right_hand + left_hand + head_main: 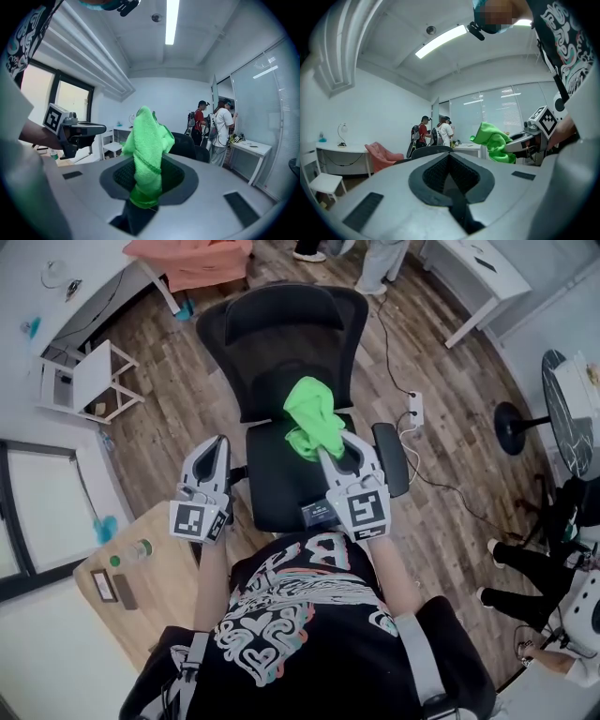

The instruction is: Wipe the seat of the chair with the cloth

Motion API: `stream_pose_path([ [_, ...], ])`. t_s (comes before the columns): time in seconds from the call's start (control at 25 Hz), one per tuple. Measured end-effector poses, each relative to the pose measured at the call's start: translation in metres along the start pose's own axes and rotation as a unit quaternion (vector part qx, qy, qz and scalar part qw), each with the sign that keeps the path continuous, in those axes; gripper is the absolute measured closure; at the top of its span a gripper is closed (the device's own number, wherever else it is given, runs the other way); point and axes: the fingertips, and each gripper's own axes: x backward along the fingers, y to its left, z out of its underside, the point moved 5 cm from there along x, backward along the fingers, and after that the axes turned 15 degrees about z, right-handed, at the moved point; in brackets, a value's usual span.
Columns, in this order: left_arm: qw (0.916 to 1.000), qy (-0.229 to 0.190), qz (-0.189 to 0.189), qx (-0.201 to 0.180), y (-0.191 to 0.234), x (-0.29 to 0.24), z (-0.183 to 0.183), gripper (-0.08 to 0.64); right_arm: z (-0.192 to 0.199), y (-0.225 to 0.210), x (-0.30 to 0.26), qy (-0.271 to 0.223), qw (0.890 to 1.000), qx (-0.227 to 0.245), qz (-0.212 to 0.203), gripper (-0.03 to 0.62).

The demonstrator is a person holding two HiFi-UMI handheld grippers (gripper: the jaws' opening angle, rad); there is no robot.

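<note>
Now, right gripper: fingers clamped on the green cloth, which is bunched over the seat's 12 o'clock edge.
Left gripper: fingers together, holding nothing, at the seat's 9 o'clock.
Seat: black, open in the middle.
Surroundings: armrest at 3 o'clock; wooden bench at 7 o'clock.

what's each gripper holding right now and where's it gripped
The right gripper is shut on the green cloth, pinching one bunched end; the rest sticks out beyond the jaws. The left gripper is shut and empty.
</note>
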Motion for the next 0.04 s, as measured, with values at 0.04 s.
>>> stream_pose_path([
  [0.04, 1.0, 0.0, 0.002, 0.0, -0.0019, -0.0002, -0.0004, 0.561, 0.0004, 0.0001, 0.0014, 0.001, 1.0, -0.001, -0.001, 0.494],
])
